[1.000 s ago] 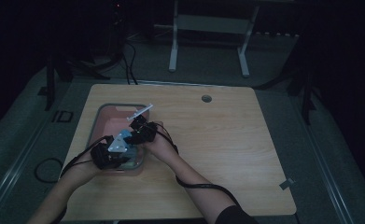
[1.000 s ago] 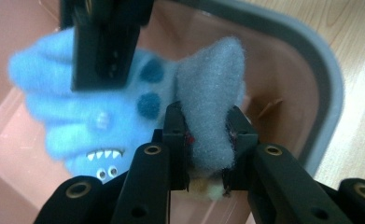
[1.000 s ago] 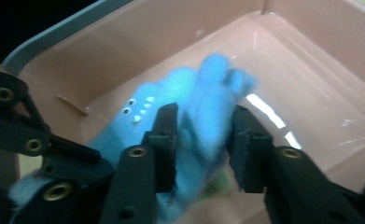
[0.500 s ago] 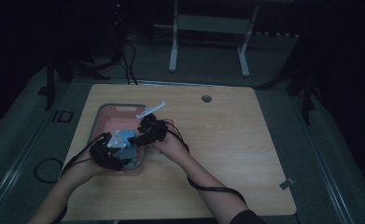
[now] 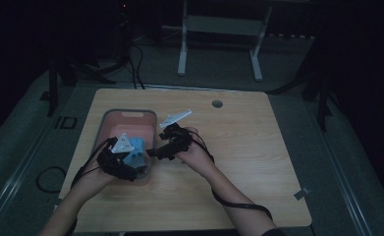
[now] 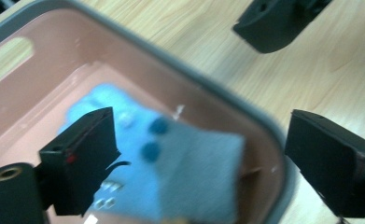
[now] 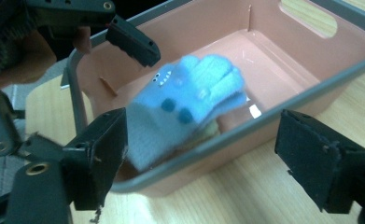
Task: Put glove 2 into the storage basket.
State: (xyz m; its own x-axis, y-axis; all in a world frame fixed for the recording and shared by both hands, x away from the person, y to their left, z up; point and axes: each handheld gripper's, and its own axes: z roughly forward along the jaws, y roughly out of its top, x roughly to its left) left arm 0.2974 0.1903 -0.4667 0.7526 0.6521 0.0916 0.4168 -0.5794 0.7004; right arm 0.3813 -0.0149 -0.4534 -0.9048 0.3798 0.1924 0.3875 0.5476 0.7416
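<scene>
A blue glove lies inside the pink tub; the right gripper view shows its fingers and dots. The left gripper over the tub and the right gripper just beside it have just been opening, nothing held. The high view shows the wooden table in a dark room.

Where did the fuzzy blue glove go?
The blue glove lies inside the pink bin, at the left of the table in the high view, with the open left tongs just above it.
</scene>
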